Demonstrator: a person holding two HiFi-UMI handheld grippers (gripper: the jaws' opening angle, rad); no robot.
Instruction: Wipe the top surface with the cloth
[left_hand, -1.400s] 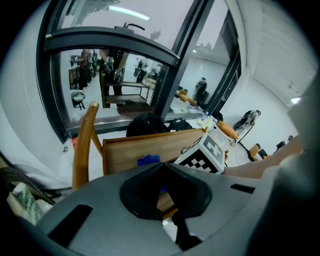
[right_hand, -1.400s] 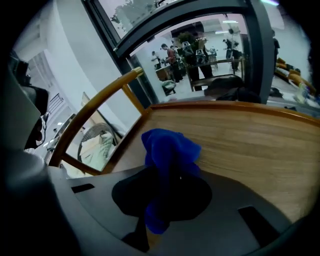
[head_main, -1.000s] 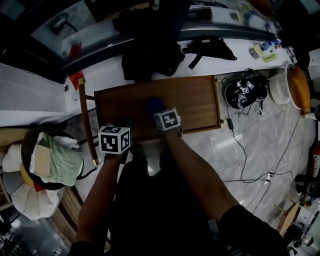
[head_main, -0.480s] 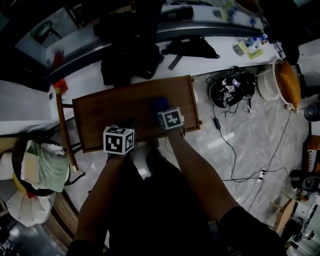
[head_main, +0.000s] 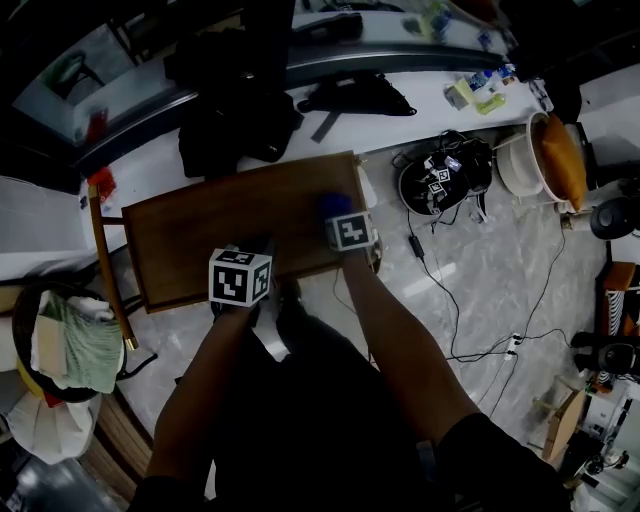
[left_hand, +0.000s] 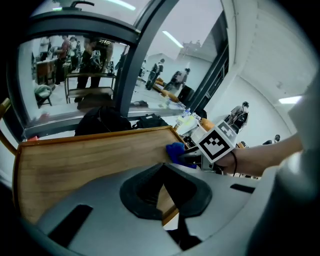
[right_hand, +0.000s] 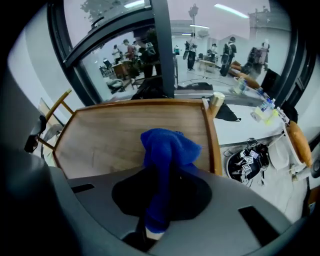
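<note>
My right gripper (right_hand: 158, 197) pinches the blue cloth (right_hand: 167, 147), which bunches just ahead of its jaws on the wooden top (right_hand: 110, 132), near the rim to its right. My left gripper (left_hand: 163, 192), jaws pressed together on nothing, sits over the top's near edge.

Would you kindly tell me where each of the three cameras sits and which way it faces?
Head view: on the person's head, looking down at the table top; both forearms, the left gripper and the right gripper show.
Left gripper view: on the left gripper, looking along its shut fingers across the table toward the windows; the right gripper and forearm show.
Right gripper view: on the right gripper, looking over the table; its fingers clamp the blue cloth.
Shared: all three show the table top and the cloth.
</note>
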